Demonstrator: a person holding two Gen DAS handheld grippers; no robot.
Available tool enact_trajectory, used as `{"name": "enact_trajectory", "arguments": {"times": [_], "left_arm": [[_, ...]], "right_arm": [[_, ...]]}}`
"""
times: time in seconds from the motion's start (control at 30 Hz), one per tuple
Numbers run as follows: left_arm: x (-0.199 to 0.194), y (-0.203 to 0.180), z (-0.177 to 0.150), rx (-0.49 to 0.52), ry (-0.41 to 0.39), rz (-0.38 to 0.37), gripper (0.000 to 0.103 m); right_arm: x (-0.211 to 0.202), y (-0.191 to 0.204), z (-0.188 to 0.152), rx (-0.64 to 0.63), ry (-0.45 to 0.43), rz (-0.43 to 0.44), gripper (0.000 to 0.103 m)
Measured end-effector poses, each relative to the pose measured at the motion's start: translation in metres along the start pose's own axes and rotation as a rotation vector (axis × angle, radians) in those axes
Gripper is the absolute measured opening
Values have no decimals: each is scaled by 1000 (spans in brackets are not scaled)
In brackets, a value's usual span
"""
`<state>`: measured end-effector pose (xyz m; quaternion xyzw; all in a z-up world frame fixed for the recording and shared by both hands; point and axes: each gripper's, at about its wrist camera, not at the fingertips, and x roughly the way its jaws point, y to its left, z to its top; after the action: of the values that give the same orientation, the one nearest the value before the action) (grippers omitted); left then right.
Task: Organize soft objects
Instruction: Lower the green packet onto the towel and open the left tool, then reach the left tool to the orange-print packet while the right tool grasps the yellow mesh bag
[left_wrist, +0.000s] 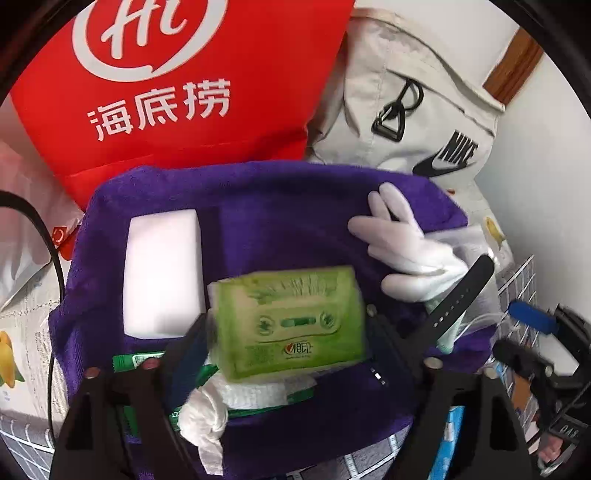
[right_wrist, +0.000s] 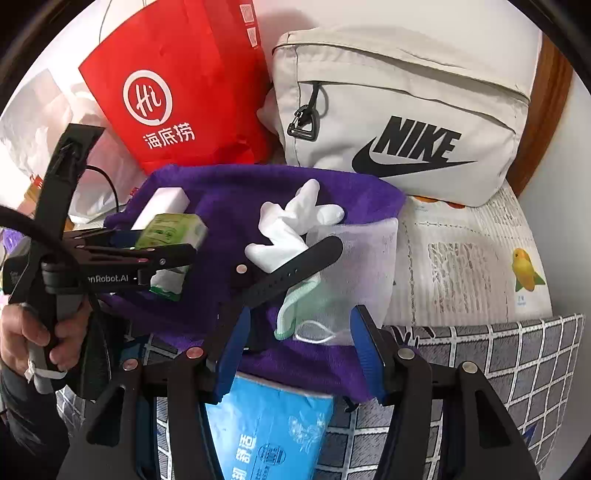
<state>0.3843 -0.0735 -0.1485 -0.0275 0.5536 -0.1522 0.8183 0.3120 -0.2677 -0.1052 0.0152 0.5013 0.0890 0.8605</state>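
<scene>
Several soft things are already lying gathered on the purple towel (left_wrist: 258, 206), so the sorting is looking partly done, in my judgement. Through the left wrist camera, the left gripper (left_wrist: 291, 332) is hovering with its fingers spread wide around the green tissue pack (left_wrist: 291, 321); the pack is looking blurred, and I cannot tell whether the pads are touching it. Beside it the white sponge block (left_wrist: 164, 273) is lying flat, a crumpled white tissue (left_wrist: 207, 413) is sitting near the lower edge, and the white glove (left_wrist: 399, 243) is resting toward the right, with a black watch strap (left_wrist: 461, 295) crossing below it.

Through the right wrist camera, the right gripper (right_wrist: 299, 343) is standing with its blue-padded fingers apart, clamped on nothing, just over a mesh pouch (right_wrist: 354, 258) that is holding a pale green mask (right_wrist: 295, 306). A blue tissue pack (right_wrist: 269, 428) is lying off the towel's near edge, apparently left to place. Behind, a red bag (right_wrist: 177, 81) and a grey Nike bag (right_wrist: 406, 110) are crowding the back, and a black cable (right_wrist: 107, 181) is trailing at the left, where it could snag.
</scene>
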Motion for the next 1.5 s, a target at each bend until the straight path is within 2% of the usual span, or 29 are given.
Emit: {"name": "enact_trajectory", "arguments": {"times": [0.13,0.33,0.53,0.83,1.0,1.13,1.23,1.33,1.4,1.5], "left_arm": [[-9,6,1,-44,-18,-39,90],[-30,9,-8,-36,-34,10,90],[-70,21,-37,-41,-76,33,90],[-131,36,-104,-82,-124,52,90],[-155,35,-142,-74,-135,83,90],[-165,33,-174,-75,-138,88,90],[-169,32,-202,-90,-133,78,90],[-171,26,-232,-99,-124,34,90],[-170,16,-255,-78,-109,-2,90],[-169,4,-282,-53,-96,-18,90]], "right_arm": [[-4,3,-5,-4,2,0,56],[-21,7,-18,-4,-15,10,56],[-48,23,-47,-26,-48,32,56],[-88,63,-114,-94,-68,106,56],[-95,83,-158,-131,-44,167,61],[-88,90,-191,-128,10,209,61],[-86,94,-211,-126,32,203,61],[-85,94,-230,-108,45,212,61],[-83,93,-238,-100,59,210,61],[-79,95,-250,-101,76,210,61]]}}
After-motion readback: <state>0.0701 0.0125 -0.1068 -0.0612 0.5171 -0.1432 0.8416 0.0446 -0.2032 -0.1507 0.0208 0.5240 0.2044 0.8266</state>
